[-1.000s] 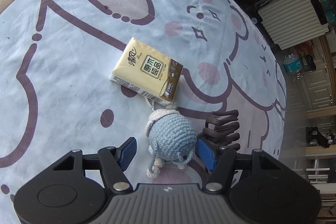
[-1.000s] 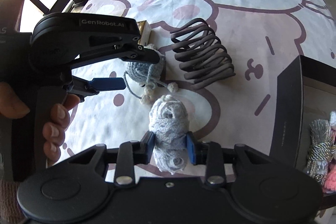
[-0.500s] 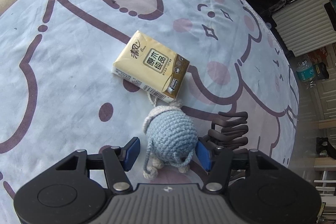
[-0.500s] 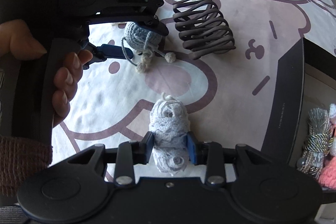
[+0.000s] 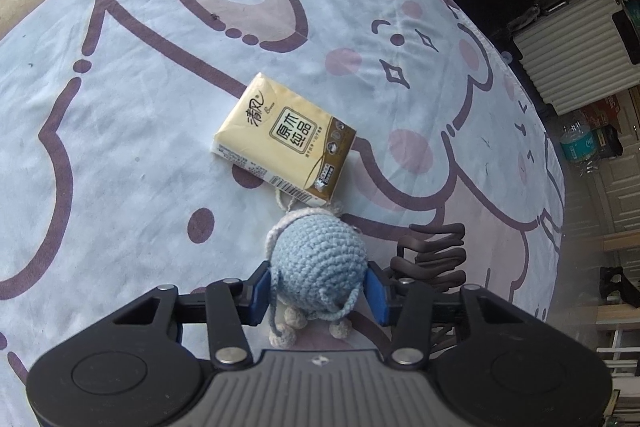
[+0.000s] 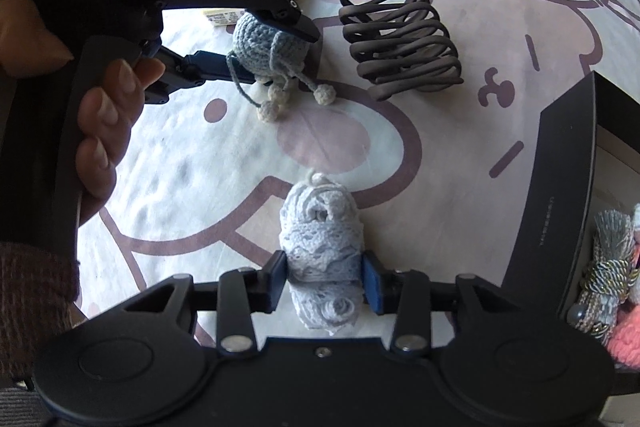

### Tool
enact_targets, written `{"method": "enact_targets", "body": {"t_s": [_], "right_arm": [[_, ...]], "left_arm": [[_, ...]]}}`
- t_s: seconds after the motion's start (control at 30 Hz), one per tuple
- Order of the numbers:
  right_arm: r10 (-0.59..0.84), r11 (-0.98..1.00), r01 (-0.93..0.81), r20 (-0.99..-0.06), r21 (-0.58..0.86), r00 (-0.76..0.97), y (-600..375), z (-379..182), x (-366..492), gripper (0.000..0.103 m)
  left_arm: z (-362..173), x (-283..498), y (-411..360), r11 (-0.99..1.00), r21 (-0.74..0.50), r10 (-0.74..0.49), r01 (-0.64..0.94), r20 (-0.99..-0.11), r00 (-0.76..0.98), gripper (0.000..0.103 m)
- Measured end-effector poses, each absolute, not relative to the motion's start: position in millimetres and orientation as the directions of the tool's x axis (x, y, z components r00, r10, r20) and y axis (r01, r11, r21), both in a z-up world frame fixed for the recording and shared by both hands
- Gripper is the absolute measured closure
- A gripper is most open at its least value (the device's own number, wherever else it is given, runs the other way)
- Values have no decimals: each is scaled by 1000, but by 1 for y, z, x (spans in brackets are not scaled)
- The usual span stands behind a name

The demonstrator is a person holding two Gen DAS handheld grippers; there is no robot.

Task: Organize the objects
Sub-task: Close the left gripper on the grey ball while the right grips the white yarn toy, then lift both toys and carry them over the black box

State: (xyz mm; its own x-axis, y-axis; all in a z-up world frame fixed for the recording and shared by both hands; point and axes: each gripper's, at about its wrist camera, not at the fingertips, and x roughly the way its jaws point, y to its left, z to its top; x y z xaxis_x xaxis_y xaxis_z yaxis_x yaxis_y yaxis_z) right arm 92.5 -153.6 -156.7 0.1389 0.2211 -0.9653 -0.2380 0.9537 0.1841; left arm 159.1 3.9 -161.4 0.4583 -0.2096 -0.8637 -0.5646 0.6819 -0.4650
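The left gripper (image 5: 318,291) has clamped its blue pads onto the blue crochet toy (image 5: 318,265), which sits on the cartoon-print cloth (image 5: 132,99). At twelve o'clock from the toy, touching it, lies a yellow tissue pack (image 5: 284,143); at three o'clock, the dark coiled holder (image 5: 434,253). The right gripper (image 6: 325,281) is easing open, pads still against the pale lace roll (image 6: 322,247). A black box (image 6: 560,187) stands at three o'clock.

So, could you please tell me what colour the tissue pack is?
The tissue pack is pale yellow with a brown end, clearest in the left wrist view.
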Motion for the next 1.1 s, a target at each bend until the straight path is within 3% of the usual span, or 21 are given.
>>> {"method": "enact_targets", "body": {"t_s": [1.1], "right_arm": [[175, 984, -55, -898, 166, 403, -180, -76, 90, 66]], "left_arm": [[-71, 132, 2, 883, -334, -125, -329, -845, 520, 55]]}}
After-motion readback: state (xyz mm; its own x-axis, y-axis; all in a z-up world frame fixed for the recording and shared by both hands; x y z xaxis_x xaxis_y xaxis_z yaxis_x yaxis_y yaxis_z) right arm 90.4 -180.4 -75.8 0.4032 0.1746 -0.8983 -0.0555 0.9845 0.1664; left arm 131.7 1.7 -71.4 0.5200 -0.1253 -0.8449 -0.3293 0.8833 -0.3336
